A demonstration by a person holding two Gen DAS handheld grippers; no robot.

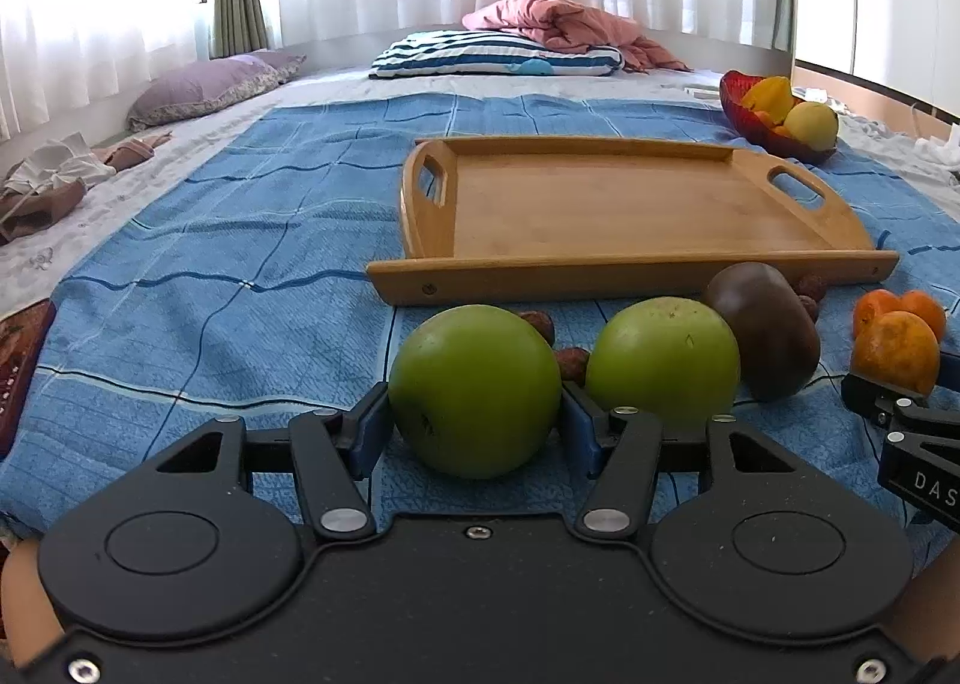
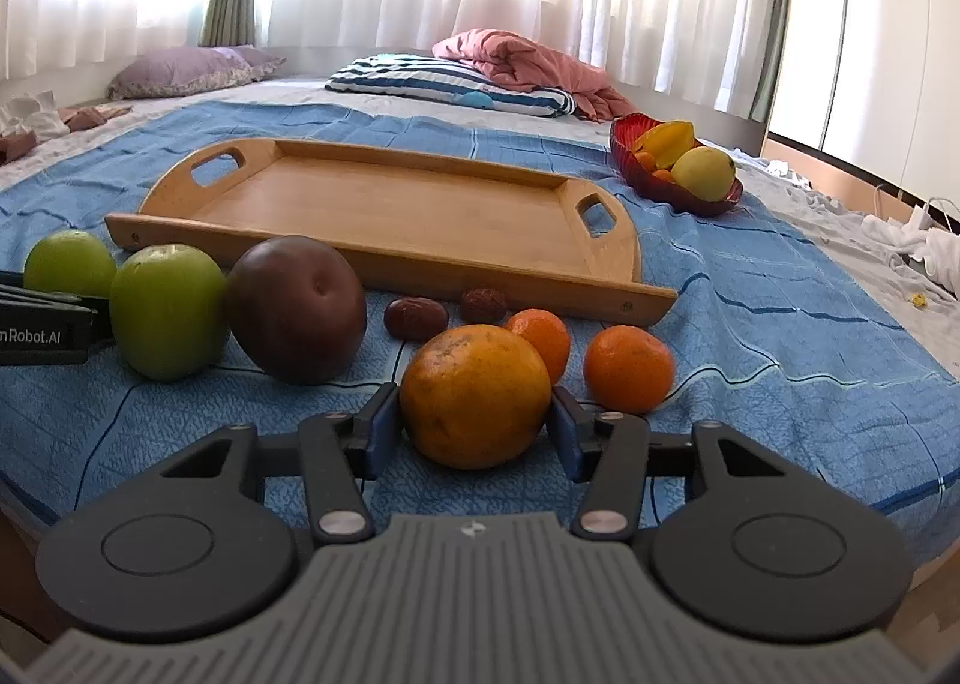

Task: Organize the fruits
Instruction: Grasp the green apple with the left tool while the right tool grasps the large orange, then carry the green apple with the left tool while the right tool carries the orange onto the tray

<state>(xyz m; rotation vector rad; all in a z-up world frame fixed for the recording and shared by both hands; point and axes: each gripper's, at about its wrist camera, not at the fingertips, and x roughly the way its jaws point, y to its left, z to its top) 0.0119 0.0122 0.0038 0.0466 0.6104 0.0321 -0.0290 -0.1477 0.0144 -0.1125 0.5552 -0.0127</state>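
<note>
My left gripper (image 1: 474, 420) has its blue pads against both sides of a green apple (image 1: 474, 390) that rests on the blue blanket. A second green apple (image 1: 663, 360) and a dark brown fruit (image 1: 765, 333) lie just right of it. My right gripper (image 2: 474, 420) has its pads against a large orange (image 2: 474, 396) on the blanket. Two small tangerines (image 2: 629, 367) lie behind and right of it, and two dried dates (image 2: 415, 318) lie further back. The empty wooden tray (image 2: 390, 216) sits beyond the fruit.
A red bowl (image 2: 678, 186) with a yellow fruit and starfruit stands at the far right behind the tray. A striped pillow (image 2: 450, 84), pink quilt and purple pillows lie at the bed's far end. Clothes lie at both bed edges.
</note>
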